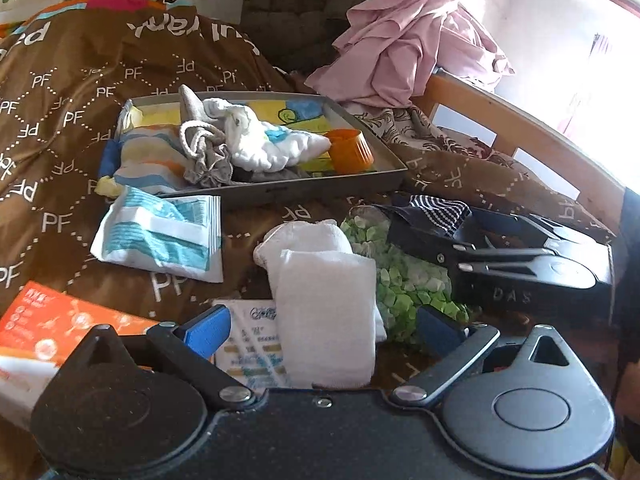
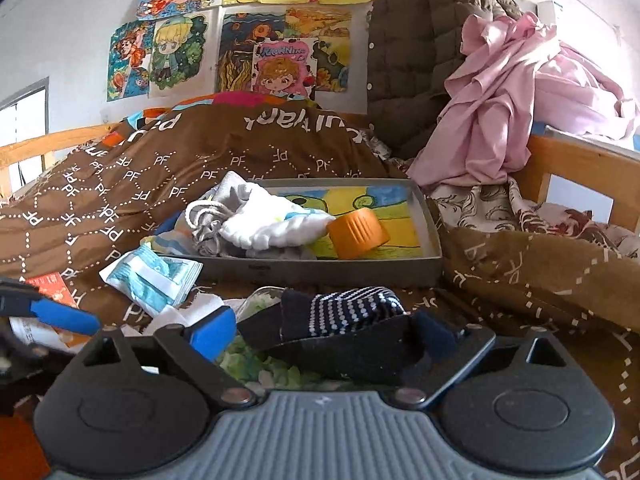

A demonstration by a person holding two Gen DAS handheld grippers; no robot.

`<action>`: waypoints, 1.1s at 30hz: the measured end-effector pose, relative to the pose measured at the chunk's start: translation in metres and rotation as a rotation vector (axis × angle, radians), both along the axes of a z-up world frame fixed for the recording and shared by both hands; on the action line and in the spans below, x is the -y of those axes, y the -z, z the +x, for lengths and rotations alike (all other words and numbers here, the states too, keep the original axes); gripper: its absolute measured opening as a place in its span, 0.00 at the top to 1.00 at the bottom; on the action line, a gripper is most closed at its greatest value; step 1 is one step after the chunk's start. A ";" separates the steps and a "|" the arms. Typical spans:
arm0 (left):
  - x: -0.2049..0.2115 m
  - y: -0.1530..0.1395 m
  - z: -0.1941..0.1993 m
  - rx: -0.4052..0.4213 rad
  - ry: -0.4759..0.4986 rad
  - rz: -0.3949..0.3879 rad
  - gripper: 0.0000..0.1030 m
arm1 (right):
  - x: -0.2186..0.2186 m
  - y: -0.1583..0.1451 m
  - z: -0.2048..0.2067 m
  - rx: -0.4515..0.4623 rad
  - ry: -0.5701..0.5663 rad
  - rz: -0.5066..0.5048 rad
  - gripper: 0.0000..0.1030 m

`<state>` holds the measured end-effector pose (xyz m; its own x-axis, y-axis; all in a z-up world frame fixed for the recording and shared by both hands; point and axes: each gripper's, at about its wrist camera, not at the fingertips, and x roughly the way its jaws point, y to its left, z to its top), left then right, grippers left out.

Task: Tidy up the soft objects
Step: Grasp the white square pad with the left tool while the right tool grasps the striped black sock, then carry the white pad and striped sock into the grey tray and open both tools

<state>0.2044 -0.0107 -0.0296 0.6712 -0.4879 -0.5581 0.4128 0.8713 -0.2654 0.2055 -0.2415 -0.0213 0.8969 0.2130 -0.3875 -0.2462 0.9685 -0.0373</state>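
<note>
A folded white sock [image 1: 324,312] lies on the brown blanket between the wide-apart fingers of my left gripper [image 1: 323,330], which is open; neither blue pad touches the sock. My right gripper [image 2: 324,336] is open just as wide, and a navy dotted sock [image 2: 352,312] lies across the gap between its fingers. The left wrist view shows the navy sock [image 1: 440,208] sticking out at the right gripper's tips. Behind stands a grey tray [image 1: 280,190] holding a white cloth [image 1: 272,144], a grey drawstring pouch [image 1: 204,148], a striped cloth and an orange cap [image 1: 350,150].
A teal-and-white tissue pack [image 1: 160,236] lies left of the tray's front. A bag of green pieces [image 1: 400,276] sits under the right gripper. An orange box [image 1: 52,332] is at the near left. Pink clothing [image 1: 404,40] is heaped behind, and a wooden bed rail [image 1: 520,132] runs on the right.
</note>
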 end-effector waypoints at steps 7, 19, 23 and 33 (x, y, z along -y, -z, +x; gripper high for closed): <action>0.017 0.001 0.005 0.020 0.000 0.075 0.14 | 0.006 0.003 -0.001 0.002 -0.008 0.011 0.12; 0.028 0.001 0.003 -0.027 0.000 0.058 0.51 | 0.024 -0.005 -0.002 -0.027 0.026 0.092 0.40; 0.026 0.003 0.005 -0.052 -0.018 0.042 0.60 | 0.028 -0.007 -0.003 -0.027 0.037 0.102 0.52; 0.013 0.006 0.001 -0.093 -0.021 -0.046 0.86 | 0.029 -0.012 -0.007 -0.013 0.049 0.107 0.86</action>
